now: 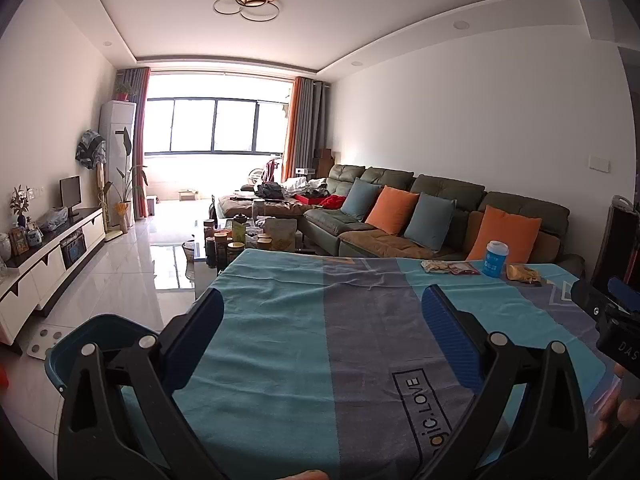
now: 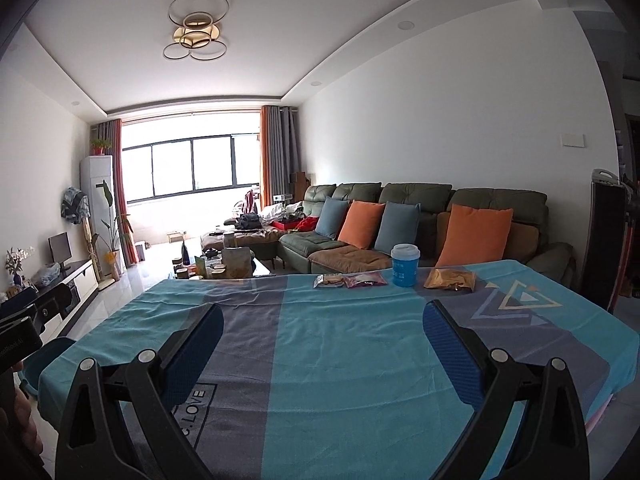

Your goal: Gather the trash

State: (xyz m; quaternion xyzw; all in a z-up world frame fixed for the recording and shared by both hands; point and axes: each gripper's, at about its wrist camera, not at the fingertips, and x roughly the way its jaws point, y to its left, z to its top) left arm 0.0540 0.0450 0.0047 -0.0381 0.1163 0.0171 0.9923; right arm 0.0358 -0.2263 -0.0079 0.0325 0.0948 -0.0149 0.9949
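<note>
Trash lies along the far edge of a table covered with a blue and grey cloth point(image 2: 340, 340): a clear snack wrapper point(image 2: 329, 280), a dark red wrapper point(image 2: 365, 279), a blue cup with a white lid point(image 2: 405, 265) and a crumpled yellow-brown wrapper point(image 2: 450, 279). The same items show in the left wrist view: clear wrapper point(image 1: 435, 266), red wrapper point(image 1: 463, 268), cup point(image 1: 495, 259), yellow wrapper point(image 1: 523, 273). My left gripper point(image 1: 322, 304) is open and empty above the near left of the table. My right gripper point(image 2: 322, 320) is open and empty above the near middle, well short of the trash.
A dark blue bin point(image 1: 92, 344) stands on the floor at the table's left, also in the right wrist view point(image 2: 44, 360). A green sofa with orange and blue cushions point(image 2: 400, 220) is behind the table. A coffee table with jars point(image 1: 236, 240) stands ahead left.
</note>
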